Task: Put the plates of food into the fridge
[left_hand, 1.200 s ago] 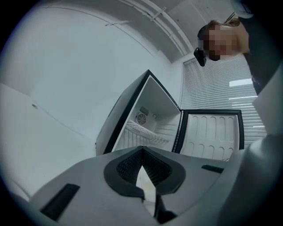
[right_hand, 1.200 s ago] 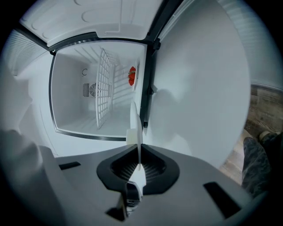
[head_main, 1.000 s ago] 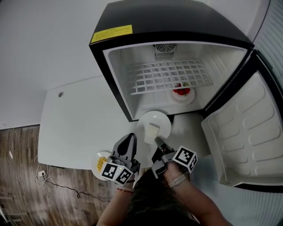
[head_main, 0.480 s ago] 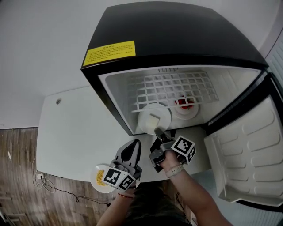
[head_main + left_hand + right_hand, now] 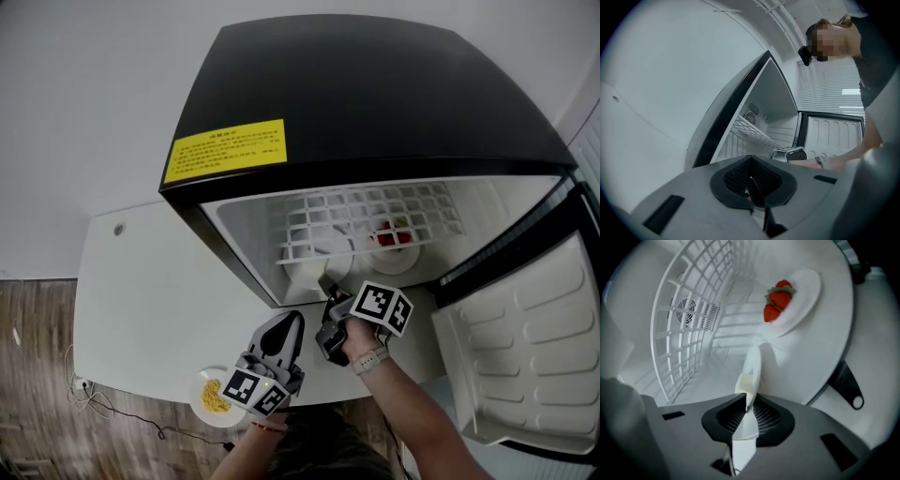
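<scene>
My right gripper point(image 5: 331, 292) is shut on the near rim of a white plate point(image 5: 312, 260) that carries a pale block of food point(image 5: 743, 382). The plate is inside the open fridge point(image 5: 356, 103), on its floor level under the wire shelf point(image 5: 361, 217). In the right gripper view this plate point(image 5: 753, 365) shows edge-on between the pads. A second plate point(image 5: 799, 294) with strawberries point(image 5: 777, 301) sits deeper in the fridge to the right. My left gripper point(image 5: 284, 326) is shut and empty over the table, beside a plate of yellow food point(image 5: 214, 397).
The fridge door point(image 5: 525, 347) stands swung open at the right. The white table point(image 5: 141, 300) runs left of the fridge, with its front edge near the yellow plate. A wooden floor with cables lies at the lower left.
The right gripper has carried the plate with the pale block forward from the fridge's threshold to under the wire shelf. The left gripper has stayed near the yellow food plate.
</scene>
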A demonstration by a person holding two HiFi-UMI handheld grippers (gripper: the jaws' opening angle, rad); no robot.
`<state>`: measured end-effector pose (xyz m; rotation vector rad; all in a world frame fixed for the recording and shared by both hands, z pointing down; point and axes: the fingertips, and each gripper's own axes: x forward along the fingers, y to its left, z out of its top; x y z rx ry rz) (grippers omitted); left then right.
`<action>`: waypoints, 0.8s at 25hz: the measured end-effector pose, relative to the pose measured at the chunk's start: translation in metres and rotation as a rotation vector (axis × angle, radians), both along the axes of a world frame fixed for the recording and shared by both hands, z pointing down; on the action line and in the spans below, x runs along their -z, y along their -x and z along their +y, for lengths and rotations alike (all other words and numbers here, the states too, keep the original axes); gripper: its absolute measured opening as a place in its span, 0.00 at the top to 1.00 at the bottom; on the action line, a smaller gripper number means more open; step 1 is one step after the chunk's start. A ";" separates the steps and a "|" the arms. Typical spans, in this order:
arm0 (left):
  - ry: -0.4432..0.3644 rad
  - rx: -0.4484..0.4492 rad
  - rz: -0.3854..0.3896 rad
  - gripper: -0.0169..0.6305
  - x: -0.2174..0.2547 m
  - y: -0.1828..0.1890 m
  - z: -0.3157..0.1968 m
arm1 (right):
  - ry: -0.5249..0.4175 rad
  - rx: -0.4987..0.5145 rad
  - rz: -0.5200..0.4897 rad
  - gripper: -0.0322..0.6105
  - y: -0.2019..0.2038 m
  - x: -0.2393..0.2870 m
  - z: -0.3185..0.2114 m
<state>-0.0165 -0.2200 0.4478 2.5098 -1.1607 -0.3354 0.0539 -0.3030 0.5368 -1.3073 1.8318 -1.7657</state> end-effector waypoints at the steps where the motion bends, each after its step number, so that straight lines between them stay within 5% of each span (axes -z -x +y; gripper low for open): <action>1: 0.003 -0.004 0.003 0.96 0.000 -0.001 0.000 | -0.012 0.040 0.043 0.91 0.001 0.001 -0.002; 9: 0.011 -0.010 0.027 0.96 -0.001 -0.003 -0.004 | -0.105 0.373 0.345 0.75 0.005 0.005 -0.005; 20: 0.020 0.027 0.058 0.96 -0.001 0.011 -0.010 | -0.153 0.746 0.742 0.72 -0.002 -0.003 0.015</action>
